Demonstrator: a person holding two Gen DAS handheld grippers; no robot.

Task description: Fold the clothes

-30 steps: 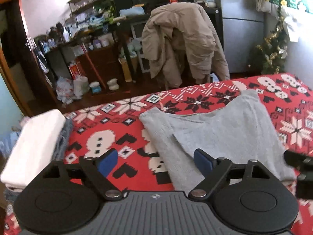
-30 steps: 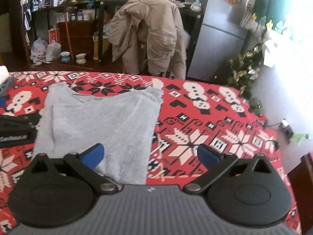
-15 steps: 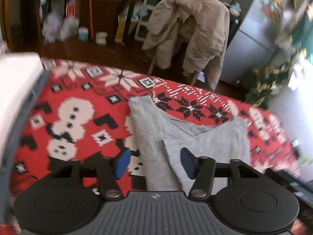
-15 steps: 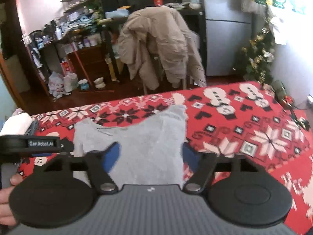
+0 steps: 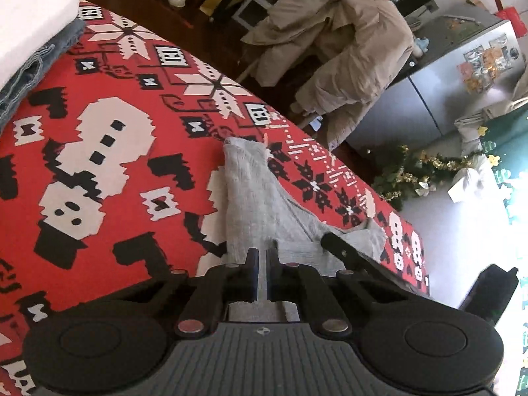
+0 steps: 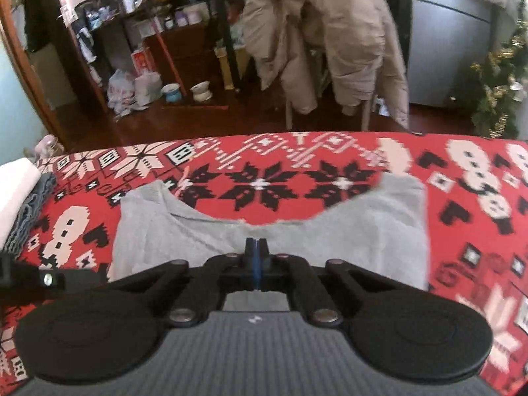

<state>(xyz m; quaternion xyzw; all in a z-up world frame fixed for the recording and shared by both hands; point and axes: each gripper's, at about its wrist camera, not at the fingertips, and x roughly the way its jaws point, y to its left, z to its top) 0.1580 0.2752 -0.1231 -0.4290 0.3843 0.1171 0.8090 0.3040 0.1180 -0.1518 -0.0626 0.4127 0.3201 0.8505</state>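
— Where's the garment (image 6: 270, 241)?
— On the blanket (image 6: 462, 231), centre; folded stack (image 6: 19, 194) at nine o'clock.
— Behind?
— Chair with coat (image 6: 330, 33) at twelve, fridge (image 6: 448, 49) at one, tree (image 6: 495, 99) at two.

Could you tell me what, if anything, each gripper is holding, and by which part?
Both are shut on the grey shirt at its near edge: the left gripper towards its left side, the right gripper near the middle.
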